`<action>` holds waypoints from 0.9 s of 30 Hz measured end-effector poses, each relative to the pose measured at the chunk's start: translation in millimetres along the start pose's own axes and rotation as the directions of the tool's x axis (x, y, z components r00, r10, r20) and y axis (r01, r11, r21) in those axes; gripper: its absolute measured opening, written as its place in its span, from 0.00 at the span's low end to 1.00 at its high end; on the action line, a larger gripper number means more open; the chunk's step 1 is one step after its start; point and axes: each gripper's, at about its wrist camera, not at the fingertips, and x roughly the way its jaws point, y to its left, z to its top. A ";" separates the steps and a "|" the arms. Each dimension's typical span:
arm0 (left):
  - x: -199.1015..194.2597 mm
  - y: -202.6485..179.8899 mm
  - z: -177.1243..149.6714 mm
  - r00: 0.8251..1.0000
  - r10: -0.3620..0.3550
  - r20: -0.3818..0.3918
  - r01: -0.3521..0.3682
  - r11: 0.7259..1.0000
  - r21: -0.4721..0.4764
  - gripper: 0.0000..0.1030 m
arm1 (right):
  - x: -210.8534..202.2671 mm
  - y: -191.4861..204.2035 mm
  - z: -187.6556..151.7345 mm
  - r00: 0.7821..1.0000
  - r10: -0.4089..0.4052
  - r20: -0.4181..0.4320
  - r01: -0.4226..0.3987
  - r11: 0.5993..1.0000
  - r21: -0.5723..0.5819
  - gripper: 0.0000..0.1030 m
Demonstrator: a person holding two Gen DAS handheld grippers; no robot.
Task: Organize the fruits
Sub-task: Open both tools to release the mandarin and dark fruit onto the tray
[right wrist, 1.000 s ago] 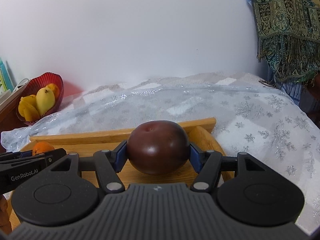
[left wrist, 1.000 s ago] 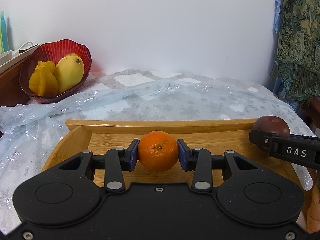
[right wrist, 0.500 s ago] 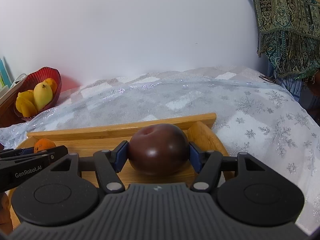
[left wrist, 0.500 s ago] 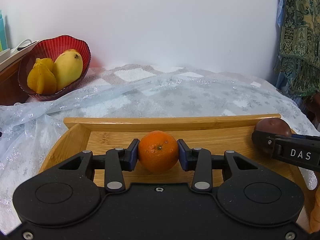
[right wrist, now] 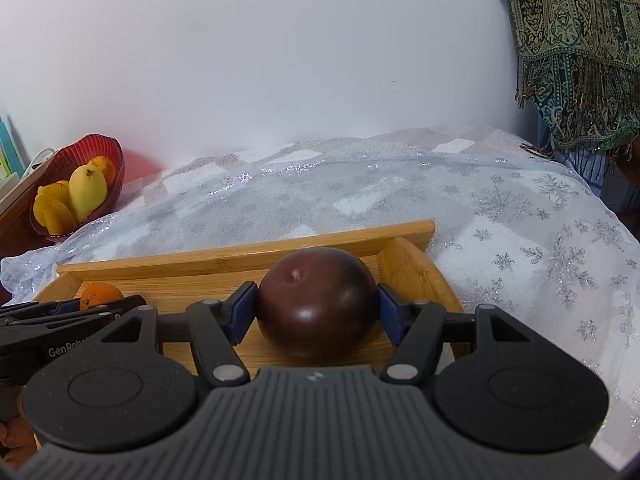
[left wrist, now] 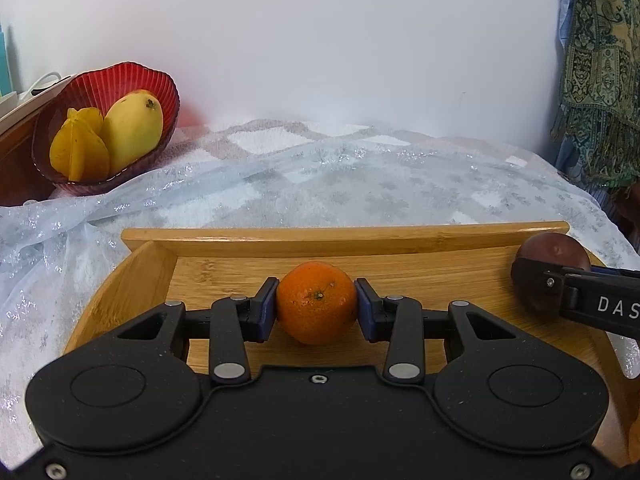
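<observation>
White wall behind, bed covered with a sparkly snowflake cloth (left wrist: 360,184); wooden tray (left wrist: 344,236) sits on it, use that as the landmark.

Left claw (left wrist: 317,305) is closed down on the orange (left wrist: 316,302), blue pads pinching both sides, over the middle of the tray floor. Right claw (right wrist: 316,306) is clamped the same way on a dark purple-brown fruit (right wrist: 316,300), plum or similar, at the tray's right end near the side wall. Can't tell whether either fruit is resting on the tray or just lifted off it.

Side-on pinch across the widest part makes sense: round, smooth fruit, less chance of squirting out.

Red glass bowl (left wrist: 120,80) sits well left of and beyond the tray, on the edge of a wooden piece of furniture. Holds a mango (left wrist: 134,128) and a starfruit (left wrist: 78,152); the right wrist view also shows something orange behind them.

My guess: tray fruits are being sorted, bowl is the likely destination. Not confirmed.
</observation>
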 end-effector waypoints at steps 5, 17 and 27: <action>-0.3 -1.4 -0.9 1.000 0.005 0.000 -0.005 1.000 0.008 0.37 | 0.0 -0.1 0.0 1.000 0.002 0.000 -0.002 1.000 0.003 0.66; 1.4 -2.7 0.6 1.000 0.016 -0.005 -0.016 1.000 0.019 0.46 | -2.7 0.2 -0.1 1.000 -0.005 -0.003 0.005 1.000 0.000 0.77; -6.5 1.8 -3.6 0.999 0.032 -0.004 -0.031 0.999 0.024 0.71 | -10.0 2.9 -2.9 1.000 -0.028 0.003 0.028 0.999 -0.031 0.86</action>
